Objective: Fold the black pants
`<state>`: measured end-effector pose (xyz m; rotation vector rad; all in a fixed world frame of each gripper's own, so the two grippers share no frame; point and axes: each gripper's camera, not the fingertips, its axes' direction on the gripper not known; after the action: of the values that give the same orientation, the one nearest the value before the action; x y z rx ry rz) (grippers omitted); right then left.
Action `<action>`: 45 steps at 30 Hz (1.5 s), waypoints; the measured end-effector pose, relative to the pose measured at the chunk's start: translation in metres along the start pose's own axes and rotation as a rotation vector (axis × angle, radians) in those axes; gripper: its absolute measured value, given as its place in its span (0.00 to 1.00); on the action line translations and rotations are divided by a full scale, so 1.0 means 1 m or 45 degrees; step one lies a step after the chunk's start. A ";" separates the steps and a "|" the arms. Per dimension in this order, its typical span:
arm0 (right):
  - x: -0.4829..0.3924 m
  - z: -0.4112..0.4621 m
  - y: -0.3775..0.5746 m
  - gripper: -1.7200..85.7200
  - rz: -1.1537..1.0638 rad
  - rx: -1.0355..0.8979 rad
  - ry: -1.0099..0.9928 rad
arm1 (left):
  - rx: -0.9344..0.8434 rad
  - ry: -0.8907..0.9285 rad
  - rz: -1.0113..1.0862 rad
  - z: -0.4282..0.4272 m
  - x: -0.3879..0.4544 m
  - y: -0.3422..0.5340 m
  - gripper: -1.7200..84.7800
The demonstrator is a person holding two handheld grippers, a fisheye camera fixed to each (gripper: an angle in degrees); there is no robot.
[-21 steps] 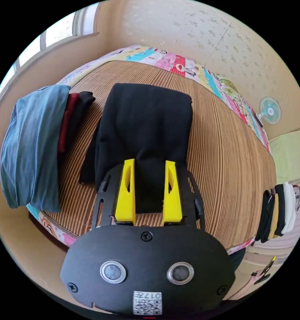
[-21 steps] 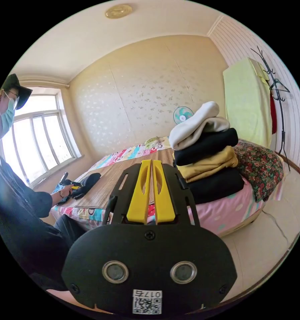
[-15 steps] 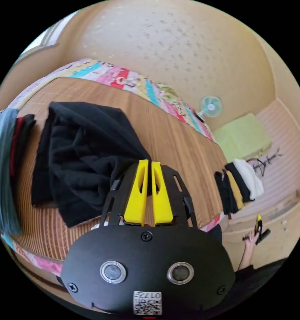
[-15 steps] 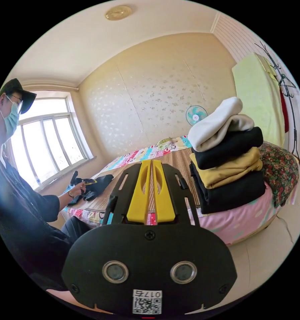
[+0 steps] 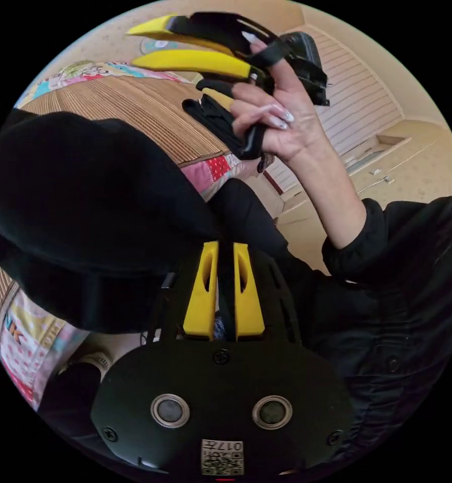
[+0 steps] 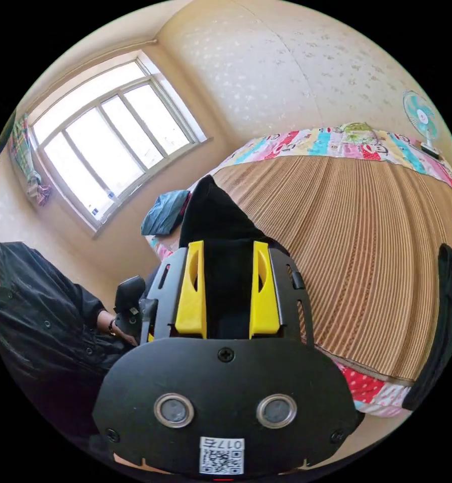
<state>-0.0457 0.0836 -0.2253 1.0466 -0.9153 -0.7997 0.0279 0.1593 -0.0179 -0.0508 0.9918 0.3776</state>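
Observation:
The black pants [image 5: 85, 201] hang bunched over the bed's near edge in the left gripper view. My left gripper [image 5: 224, 245] is shut on a fold of them, with black cloth pinched between its yellow jaws. Above, a person's hand [image 5: 281, 121] holds my right gripper [image 5: 132, 48], its jaws apart over the bed. In the right gripper view the pants [image 6: 210, 216] rise in a peak from the striped mat [image 6: 361, 226]. My right gripper [image 6: 227, 245] stands open right in front of that cloth; whether its jaws touch the cloth is unclear.
Folded blue and dark clothes [image 6: 165, 214] lie at the bed's window end. A stack of folded clothes [image 6: 444, 302] sits at the right edge, and a small fan [image 6: 421, 115] stands by the far wall. The person's dark sleeve [image 6: 39, 302] is close on the left.
My left gripper closed on the pants and drew them up toward the bed's edge. My right gripper opened and came from beside the clothes stack over to the pants.

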 end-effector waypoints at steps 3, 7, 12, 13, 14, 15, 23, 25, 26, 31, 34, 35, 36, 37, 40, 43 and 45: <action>-0.013 0.076 -0.049 0.24 0.056 -0.061 -0.150 | 0.072 0.019 -0.050 -0.036 -0.007 0.016 0.07; -0.067 0.164 -0.096 0.28 -0.059 -0.225 0.057 | 0.313 -0.017 -0.148 -0.088 -0.012 0.045 0.08; -0.097 0.242 -0.087 0.20 -0.264 -0.445 0.743 | 0.693 -0.133 -0.534 -0.156 -0.043 0.101 0.09; -0.095 0.233 -0.079 0.15 -0.292 -0.407 0.778 | 0.730 -0.133 -0.580 -0.164 -0.047 0.107 0.10; -0.091 0.224 -0.076 0.12 -0.269 -0.372 0.759 | 0.806 -0.106 -0.660 -0.179 -0.058 0.116 0.11; -0.079 0.202 -0.072 0.08 -0.196 -0.320 0.656 | 0.886 -0.051 -0.717 -0.193 -0.069 0.122 0.13; 0.055 0.028 0.001 0.06 0.318 0.140 -0.831 | 1.136 0.146 -0.799 -0.230 -0.108 0.075 0.26; 0.060 -0.011 0.025 0.06 0.290 0.247 -0.987 | 1.140 0.174 -0.778 -0.231 -0.100 0.056 0.25; 0.060 -0.022 0.030 0.06 0.277 0.282 -1.007 | 1.121 0.125 -0.795 -0.233 -0.091 0.047 0.22; 0.090 -0.153 0.025 0.06 0.199 0.671 -1.013 | 1.215 0.014 -0.376 -0.295 -0.032 0.007 0.08; 0.112 -0.240 -0.034 0.06 0.163 0.793 -0.672 | 1.202 -0.235 -0.167 -0.394 0.000 -0.073 0.08; 0.116 -0.254 -0.052 0.06 0.162 0.809 -0.551 | 1.187 -0.260 -0.184 -0.433 -0.003 -0.116 0.09; 0.124 -0.276 -0.097 0.06 0.159 0.797 -0.271 | 1.152 -0.179 -0.178 -0.467 -0.016 -0.166 0.09; 0.142 -0.285 -0.143 0.06 0.210 0.740 -0.070 | 1.129 -0.151 -0.190 -0.482 -0.023 -0.189 0.10; 0.190 -0.297 -0.196 0.08 0.520 0.699 0.205 | 1.037 -0.342 -0.403 -0.518 -0.047 -0.258 0.16; 0.175 -0.277 -0.186 0.09 0.329 0.617 0.221 | 0.890 -0.570 -0.428 -0.495 -0.052 -0.266 0.17; 0.163 -0.240 -0.161 0.10 0.245 0.445 0.362 | 0.758 -0.587 -0.414 -0.438 -0.070 -0.243 0.18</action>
<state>0.2200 -0.0229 -0.3929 1.3141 -0.9108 -0.3235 -0.2784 -0.1801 -0.2327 0.3945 0.5911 -0.2097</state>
